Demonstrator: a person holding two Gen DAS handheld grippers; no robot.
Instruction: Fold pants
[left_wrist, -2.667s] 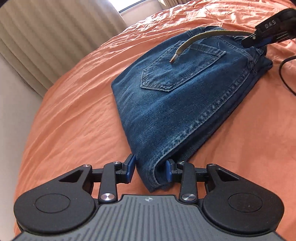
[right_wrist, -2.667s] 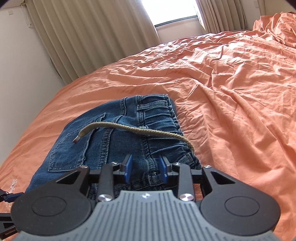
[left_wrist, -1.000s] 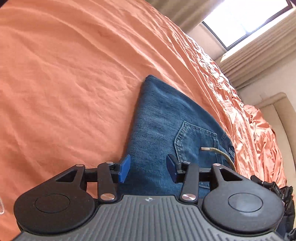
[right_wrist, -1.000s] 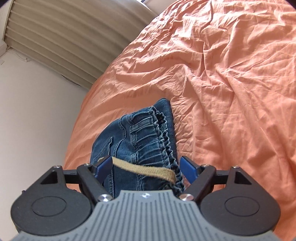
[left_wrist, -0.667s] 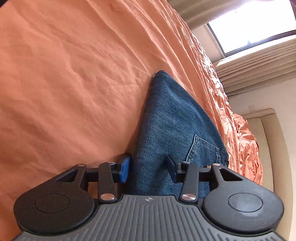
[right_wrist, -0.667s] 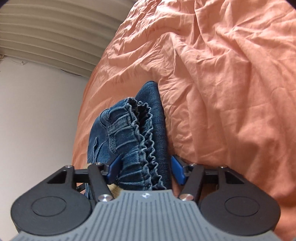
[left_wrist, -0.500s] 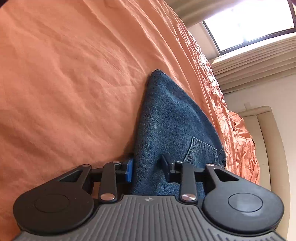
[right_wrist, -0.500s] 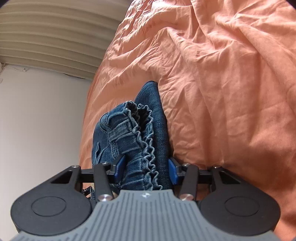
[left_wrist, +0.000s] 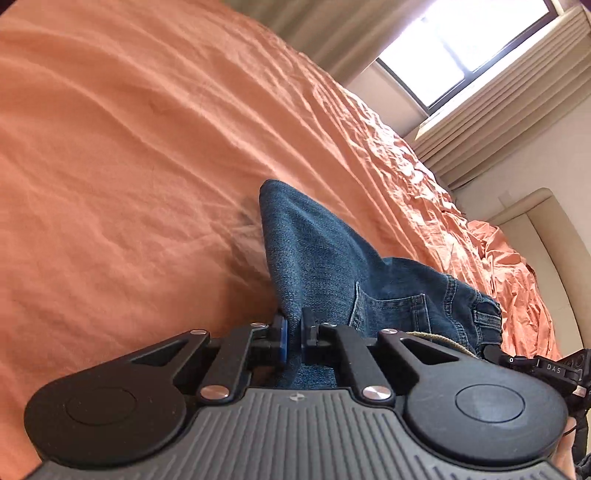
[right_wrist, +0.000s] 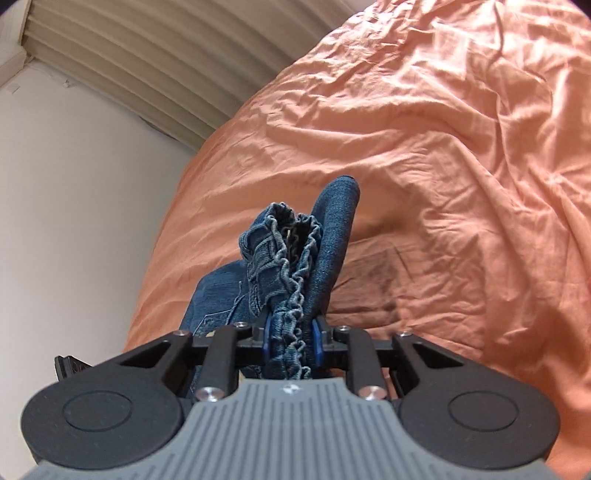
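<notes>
Here, two grippers (left_wrist: 291, 339) (right_wrist: 290, 336), one jeans (left_wrist: 317, 254).

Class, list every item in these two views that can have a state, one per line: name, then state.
Folded blue denim jeans: gripped at two edges, partly lifted off the bed.
Left gripper: just closed, shut on the jeans' folded edge.
Right gripper: just closed, shut on the gathered waistband.
Orange bedsheet: wrinkled, spread out.

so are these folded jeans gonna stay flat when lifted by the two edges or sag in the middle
Likely sag: the jeans already drape and bend between the left gripper and right gripper, whose fingers have just closed on them. The gathered waistband bunches loosely, so the folded layers may shift. The thick denim probably grips well and won't slip.
</notes>
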